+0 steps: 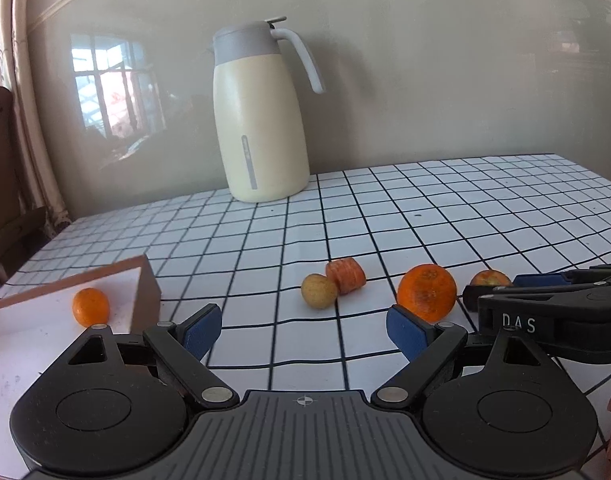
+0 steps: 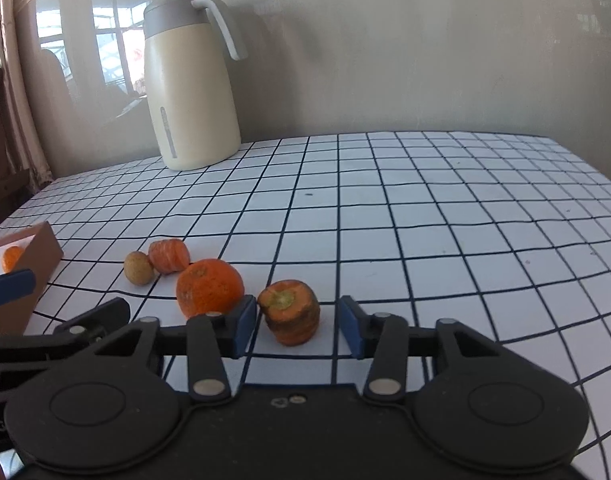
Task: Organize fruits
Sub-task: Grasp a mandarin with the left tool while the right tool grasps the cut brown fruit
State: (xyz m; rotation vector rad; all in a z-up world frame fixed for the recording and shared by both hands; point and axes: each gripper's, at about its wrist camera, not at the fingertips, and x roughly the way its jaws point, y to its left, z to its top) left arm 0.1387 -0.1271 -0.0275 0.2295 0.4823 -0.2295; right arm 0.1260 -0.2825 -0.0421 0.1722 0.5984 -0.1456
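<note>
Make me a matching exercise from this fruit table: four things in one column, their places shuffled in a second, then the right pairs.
Things:
1. small orange
2. carrot stump with green top
3. thermos jug
4. large orange

Places:
A. at the back of the table by the wall
B. between the open fingers of the right gripper
C. inside the cardboard box
D. on the checked tablecloth, just left of the carrot stump

Pairs: 1-C, 2-B, 3-A, 4-D
</note>
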